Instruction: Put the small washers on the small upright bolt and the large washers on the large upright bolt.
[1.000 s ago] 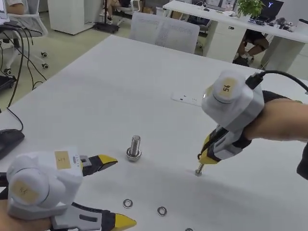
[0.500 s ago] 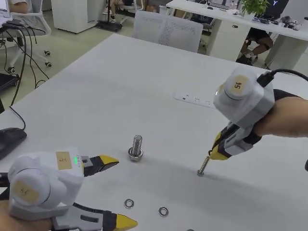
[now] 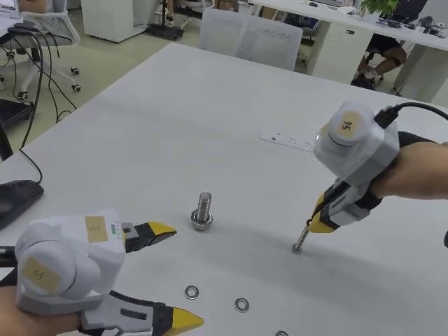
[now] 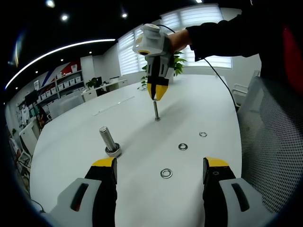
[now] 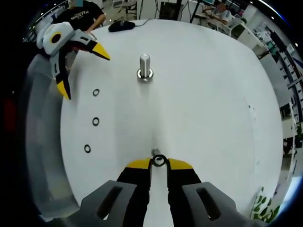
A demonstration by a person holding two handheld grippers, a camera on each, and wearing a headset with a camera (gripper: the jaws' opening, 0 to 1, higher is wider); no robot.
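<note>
The large bolt (image 3: 202,210) stands upright at mid-table, threads up. To its right the thin small bolt (image 3: 299,241) leans slightly. My right gripper (image 3: 320,222) hangs at that bolt's top, shut on a small washer (image 5: 159,161), with the bolt's tip (image 5: 155,152) just beyond the ring. My left gripper (image 3: 175,274) stands open and empty at the near left. Three loose washers (image 3: 191,292), (image 3: 241,304), (image 3: 281,334) lie in a row near the front edge. In the left gripper view, the left gripper (image 4: 160,163) frames one washer (image 4: 166,173), with the right gripper (image 4: 157,92) above the small bolt (image 4: 155,111).
A white power strip (image 3: 288,141) lies on the table behind the bolts. A black mouse (image 3: 14,192) with its cable sits at the left edge. Chairs and other desks stand beyond the far edge.
My right gripper has risen along the small bolt, so more of the shaft shows below its tips. The left gripper has stayed put. The head camera has shifted slightly.
</note>
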